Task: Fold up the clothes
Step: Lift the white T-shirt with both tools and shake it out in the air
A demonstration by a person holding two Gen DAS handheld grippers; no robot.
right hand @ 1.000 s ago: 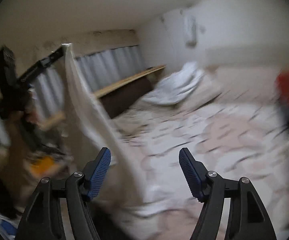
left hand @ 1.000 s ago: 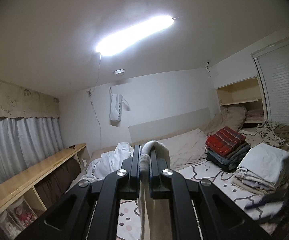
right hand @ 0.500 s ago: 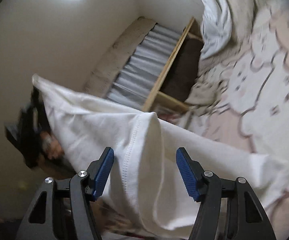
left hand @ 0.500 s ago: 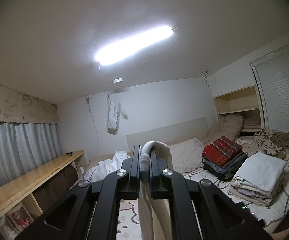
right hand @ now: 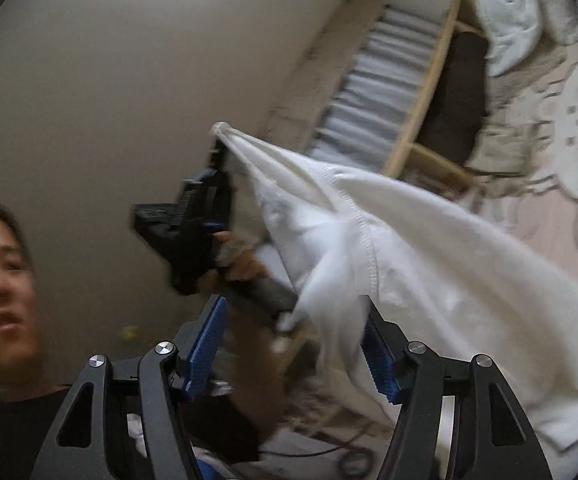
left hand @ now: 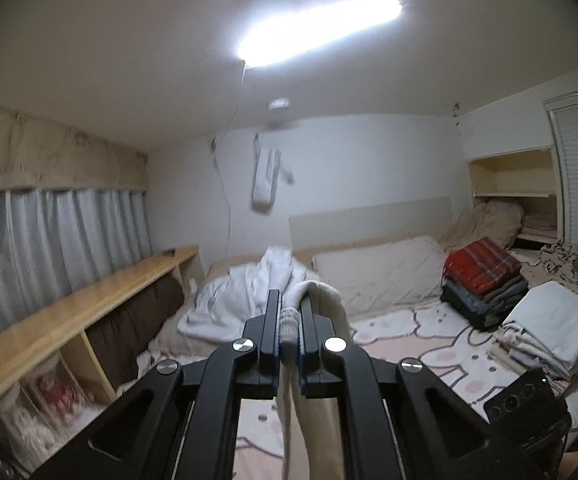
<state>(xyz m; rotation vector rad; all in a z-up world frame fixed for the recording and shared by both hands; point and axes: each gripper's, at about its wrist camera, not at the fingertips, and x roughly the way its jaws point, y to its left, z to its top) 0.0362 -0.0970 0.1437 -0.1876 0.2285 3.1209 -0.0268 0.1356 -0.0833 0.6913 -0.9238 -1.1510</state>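
Left gripper (left hand: 289, 320) has its fingers clamped on the white garment (right hand: 429, 240), pinned upper-centre frame. Right gripper (right hand: 295, 350) fingers gape apart, a hanging fold drooping between them, ungripped I reckon.

Right gripper (right hand: 295, 346) has swung under the white garment (right hand: 429, 248)

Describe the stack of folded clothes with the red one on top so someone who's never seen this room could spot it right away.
Look at the bed with the pink cartoon sheet, toward its far right side below the wall shelves. Two folded piles sit there side by side: the red-topped stack is the farther one, dark garments under a red plaid top layer, while the pale stack beside it is all white and cream.
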